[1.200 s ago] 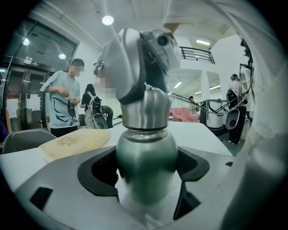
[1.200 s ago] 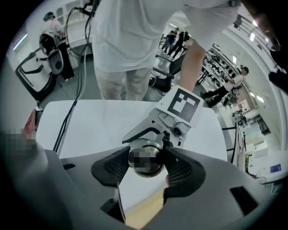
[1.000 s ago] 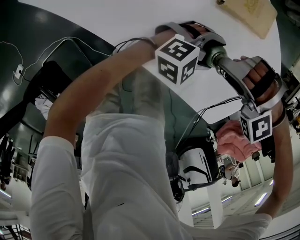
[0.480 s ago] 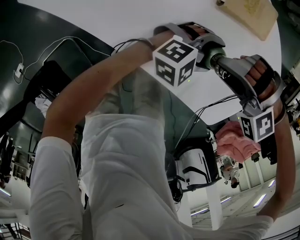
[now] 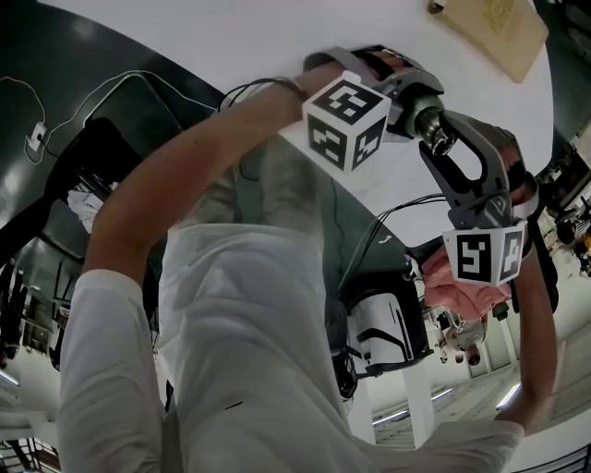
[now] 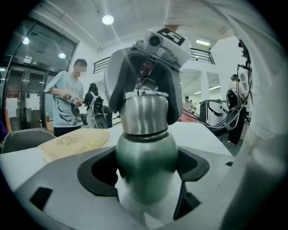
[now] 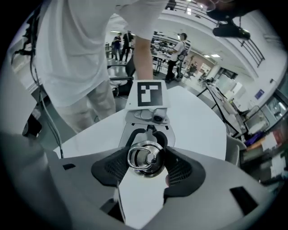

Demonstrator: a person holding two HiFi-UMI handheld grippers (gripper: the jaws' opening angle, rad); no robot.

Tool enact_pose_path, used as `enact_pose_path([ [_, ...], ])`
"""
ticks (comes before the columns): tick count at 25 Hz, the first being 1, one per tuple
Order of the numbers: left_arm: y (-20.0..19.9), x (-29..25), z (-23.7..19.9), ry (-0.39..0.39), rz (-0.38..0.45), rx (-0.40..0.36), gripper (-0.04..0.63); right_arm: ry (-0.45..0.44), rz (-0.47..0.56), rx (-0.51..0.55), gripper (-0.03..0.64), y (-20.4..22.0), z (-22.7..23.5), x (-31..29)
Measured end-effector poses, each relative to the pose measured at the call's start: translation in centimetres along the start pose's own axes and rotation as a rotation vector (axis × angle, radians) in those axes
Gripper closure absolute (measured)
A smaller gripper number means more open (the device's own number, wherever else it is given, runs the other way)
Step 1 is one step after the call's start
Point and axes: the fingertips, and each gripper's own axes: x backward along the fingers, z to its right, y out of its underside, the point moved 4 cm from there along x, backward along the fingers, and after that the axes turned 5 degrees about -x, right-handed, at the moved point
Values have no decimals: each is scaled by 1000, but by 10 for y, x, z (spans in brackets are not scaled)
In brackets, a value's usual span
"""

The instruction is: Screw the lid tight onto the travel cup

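A steel travel cup with a greenish body sits between the pads of my left gripper, which is shut on it. Its silver lid is on top of the cup, and my right gripper clasps it from both sides. In the right gripper view the lid's top with its ring handle lies between the black pads of the right gripper, and the left gripper shows beyond. In the head view the two grippers meet over the table, left gripper and right gripper, with the cup between them.
A white round table lies under the cup. A pale wooden board rests at its far side, also the board in the left gripper view. A person stands beyond the table. Cables hang near the table edge.
The right gripper has turned about the lid: its marker cube swung down and to the left, and the hand rotated with it. The left gripper and the cup have stayed put.
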Motion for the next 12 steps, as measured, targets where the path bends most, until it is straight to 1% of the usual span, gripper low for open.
enact_pose_path([
  [6, 0, 0, 0, -9, 1, 5, 236, 169, -84, -365, 380, 0, 2, -1],
  [10, -1, 1, -1, -17, -1, 7, 236, 268, -130, -570, 380, 0, 4, 0],
  [12, -1, 1, -1, -23, -2, 9, 236, 311, -144, -651, 380, 0, 5, 0],
])
